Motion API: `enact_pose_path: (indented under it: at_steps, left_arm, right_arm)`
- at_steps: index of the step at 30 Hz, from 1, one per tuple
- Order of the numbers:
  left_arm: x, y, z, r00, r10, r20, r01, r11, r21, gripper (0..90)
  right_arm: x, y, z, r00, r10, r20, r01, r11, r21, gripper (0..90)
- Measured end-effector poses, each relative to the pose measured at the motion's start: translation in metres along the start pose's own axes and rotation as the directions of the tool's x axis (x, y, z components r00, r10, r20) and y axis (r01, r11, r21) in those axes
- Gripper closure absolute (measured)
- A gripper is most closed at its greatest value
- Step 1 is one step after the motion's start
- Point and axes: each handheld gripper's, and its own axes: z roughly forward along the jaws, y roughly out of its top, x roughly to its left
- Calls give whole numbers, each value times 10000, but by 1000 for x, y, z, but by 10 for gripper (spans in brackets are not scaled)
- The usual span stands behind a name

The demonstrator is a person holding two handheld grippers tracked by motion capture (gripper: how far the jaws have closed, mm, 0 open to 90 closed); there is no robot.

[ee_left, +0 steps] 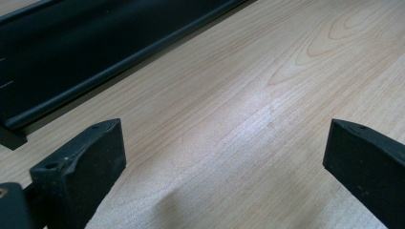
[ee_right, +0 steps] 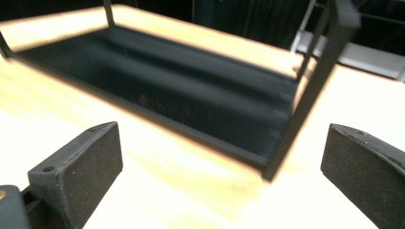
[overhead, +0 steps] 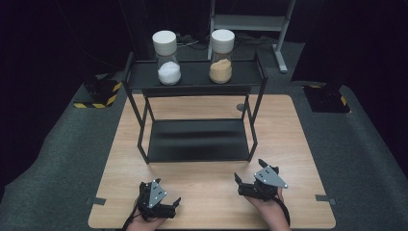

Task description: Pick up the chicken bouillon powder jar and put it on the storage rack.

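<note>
Wooden bench (overhead: 288,144) carries a black two-tier rack (overhead: 197,139), set toward the far side. Two jars on its top shelf: white-filled jar (overhead: 167,57) at left, tan-filled jar (overhead: 221,56) at right, well apart. Left tongs (overhead: 174,206) and right tongs (overhead: 239,182) rest near the front edge; both spread wide, nothing between them.
</note>
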Motion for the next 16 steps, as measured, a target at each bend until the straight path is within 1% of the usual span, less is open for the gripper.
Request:
enact_pose_path:
  at_steps: [2,5,6,10,11,16]
  left_arm:
    - [0,0,0,10000,4,-6,-4,10000,10,11]
    - [-1,0,0,10000,7,-38,-7,10000,10,11]
    - [-1,0,0,10000,15,-43,-15,10000,20,11]
    - [-1,1,0,10000,12,-68,-12,10000,34,11]
    - [-1,1,0,10000,12,-70,-12,10000,36,11]
    - [-2,1,0,10000,-11,-73,12,10000,39,11]
  right_arm:
    - [0,-6,-1,9999,-103,132,100,9997,213,0]
    - [2,-12,-3,9982,-439,405,416,9976,560,0]
    - [2,-13,-4,9978,-481,449,451,9968,654,0]
    - [-1,-18,-5,9976,-401,561,350,9954,892,0]
    - [-1,-19,-6,9973,-395,613,346,9963,789,0]
    - [-1,-21,-9,9974,-370,613,324,9967,745,0]
